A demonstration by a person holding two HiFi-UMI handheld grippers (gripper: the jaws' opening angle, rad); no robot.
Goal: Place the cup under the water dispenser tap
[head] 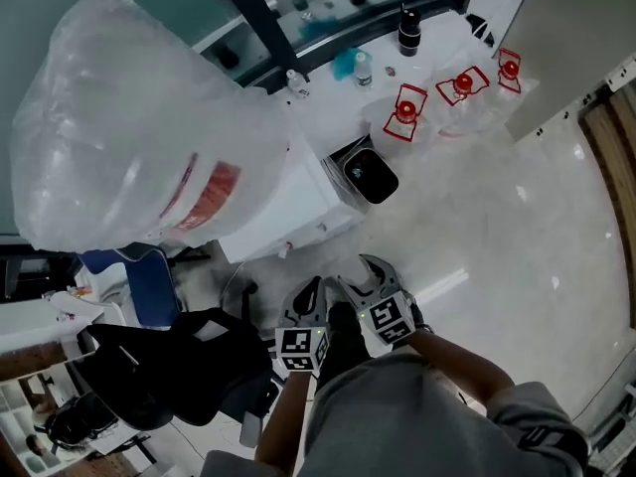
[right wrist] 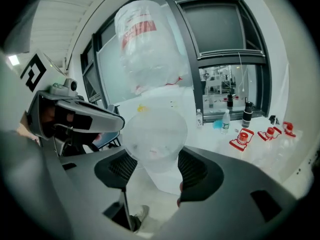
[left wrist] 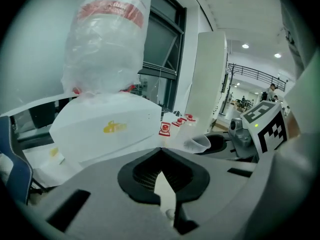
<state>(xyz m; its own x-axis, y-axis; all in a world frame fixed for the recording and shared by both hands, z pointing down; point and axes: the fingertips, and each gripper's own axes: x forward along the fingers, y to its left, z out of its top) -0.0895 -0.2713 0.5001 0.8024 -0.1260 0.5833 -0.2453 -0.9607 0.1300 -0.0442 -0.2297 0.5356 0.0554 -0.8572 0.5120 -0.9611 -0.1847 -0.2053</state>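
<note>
A clear plastic cup [right wrist: 155,139] sits between the black pads of my right gripper [right wrist: 152,176], which is shut on its sides. From the left gripper view the same cup [left wrist: 200,143] shows out to the right, held low in front of the white water dispenser [left wrist: 107,129]. The dispenser [head: 288,202] carries a big bottle wrapped in plastic film [head: 139,137]. My left gripper [left wrist: 161,156] has its pads meeting at the tips, with nothing between them. Both grippers hang side by side below the dispenser in the head view, left gripper [head: 306,301] and right gripper [head: 366,274].
Clear containers with red caps [head: 405,112] and a black bottle [head: 408,30] stand on the white ledge by the window. A small black bin [head: 370,175] sits beside the dispenser. A blue chair [head: 149,281] and a black bag [head: 189,366] are at the left.
</note>
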